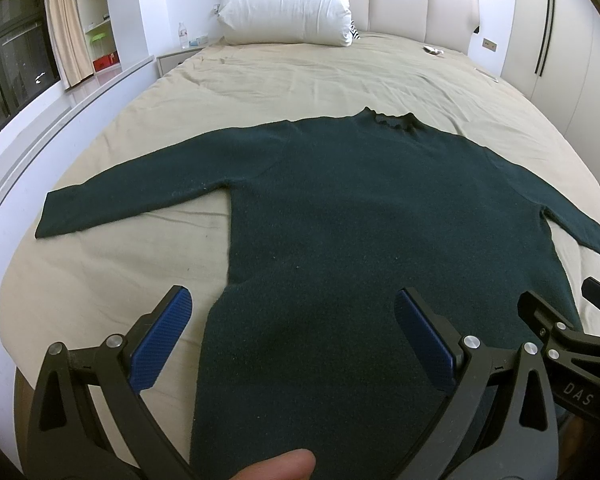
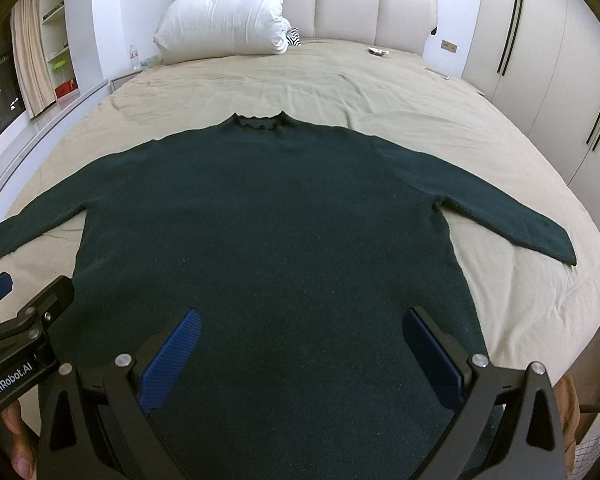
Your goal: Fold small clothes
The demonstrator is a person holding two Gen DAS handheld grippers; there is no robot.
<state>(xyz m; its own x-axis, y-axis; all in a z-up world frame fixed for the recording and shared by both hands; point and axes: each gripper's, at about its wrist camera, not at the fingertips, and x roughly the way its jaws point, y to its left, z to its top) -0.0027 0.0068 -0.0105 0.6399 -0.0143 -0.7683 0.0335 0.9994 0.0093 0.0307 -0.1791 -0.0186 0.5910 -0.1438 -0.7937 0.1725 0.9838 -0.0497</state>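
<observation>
- Thumb tip [image 1: 278, 466] sits at the bottom edge of the left view, nearest the lens; it belongs to the person holding the rig.
- Left gripper [image 1: 294, 334] is spread wide with nothing between the blue pads, hovering over the sweater's hem-side left edge.
- Right gripper [image 2: 302, 350] is likewise released and empty, over the hem-side middle of the sweater.
- Sweater [image 1: 380, 216] lies flat on the bed [image 1: 300, 76], dark green, neck pointing to the pillow [image 1: 288, 4], both sleeves spread out to the sides. No fold looks started, judging from the flat layout.
- Risk: the knit looks thick and soft, so a pinch at the hem may take only the top layer and the fold will split from the back panel.
- Risk: the sheet under the sweater is loose and wrinkled; a low pinch could catch sheet with the knit and drag it.
- Risk: the two grippers are side by side, each in the other's view; converging on the same hem stretch could knock them together.
- Risk: sleeves reach toward the bed's sides; a fast lift could let one slide off-line and skew the fold.
- Containers: none on the bed. Shelves [image 1: 96, 12] left of the pillow hold small items, too blurred to name; a water bottle [image 1: 184, 35] stands just left of the pillow.
</observation>
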